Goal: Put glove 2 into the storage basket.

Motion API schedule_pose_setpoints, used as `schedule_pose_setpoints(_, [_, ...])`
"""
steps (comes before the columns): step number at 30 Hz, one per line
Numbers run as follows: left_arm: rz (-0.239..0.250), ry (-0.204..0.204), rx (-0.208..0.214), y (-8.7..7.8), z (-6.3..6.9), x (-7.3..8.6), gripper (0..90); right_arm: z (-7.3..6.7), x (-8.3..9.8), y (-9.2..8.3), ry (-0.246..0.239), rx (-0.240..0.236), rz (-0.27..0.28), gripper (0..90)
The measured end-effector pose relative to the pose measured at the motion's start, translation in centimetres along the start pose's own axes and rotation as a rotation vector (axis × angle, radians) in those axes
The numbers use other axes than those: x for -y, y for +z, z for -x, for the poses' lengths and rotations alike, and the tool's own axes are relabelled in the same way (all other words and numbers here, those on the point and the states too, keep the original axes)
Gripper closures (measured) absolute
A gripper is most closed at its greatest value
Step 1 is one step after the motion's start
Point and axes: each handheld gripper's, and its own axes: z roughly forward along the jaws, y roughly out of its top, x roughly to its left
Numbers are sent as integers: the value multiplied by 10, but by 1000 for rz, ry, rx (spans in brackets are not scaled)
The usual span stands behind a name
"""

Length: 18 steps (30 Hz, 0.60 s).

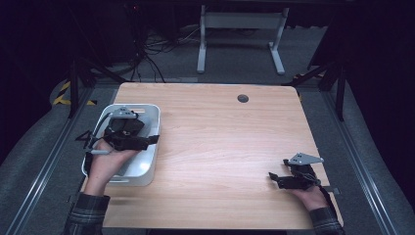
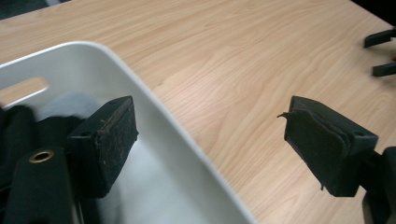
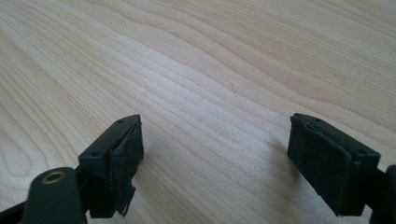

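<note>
A white bin point(image 1: 147, 169) stands at the left of the wooden table point(image 1: 225, 142). My left gripper point(image 1: 154, 141) hangs over it, held by a hand, and is open. In the left gripper view, the left gripper point(image 2: 205, 126) straddles the bin's rim point(image 2: 154, 107), with one jaw inside and one over the wood. Something dark and soft point(image 2: 18, 133) lies in the bin; I cannot tell what it is. My right gripper point(image 1: 278, 168) rests low at the table's right front, open. In the right gripper view, the right gripper point(image 3: 217, 135) has bare wood between its jaws.
A round cable hole point(image 1: 242, 98) sits near the table's far edge. Behind the table stand a white desk frame point(image 1: 240, 29) and loose cables point(image 1: 151, 49) on the floor. The right gripper's jaw tips point(image 2: 380, 53) show far off in the left gripper view.
</note>
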Motion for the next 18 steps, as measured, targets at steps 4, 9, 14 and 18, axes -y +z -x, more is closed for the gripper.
schedule_pose_setpoints(4, [7, 29, 28, 15, 20, -4, 180, 0, 0, 0, 0, -2, 1, 188])
schedule_pose_setpoints(9, [0, 52, 73, 36, 43, -4, 180, 0, 0, 0, 0, -2, 1, 188])
schedule_pose_setpoints(14, [-7, 74, 107, 56, 62, 0, 181, 0, 0, 0, -1, -3, 1, 188])
schedule_pose_setpoints(18, [-19, 87, 129, 73, 79, 4, 182, 0, 0, 0, -2, -3, 1, 187])
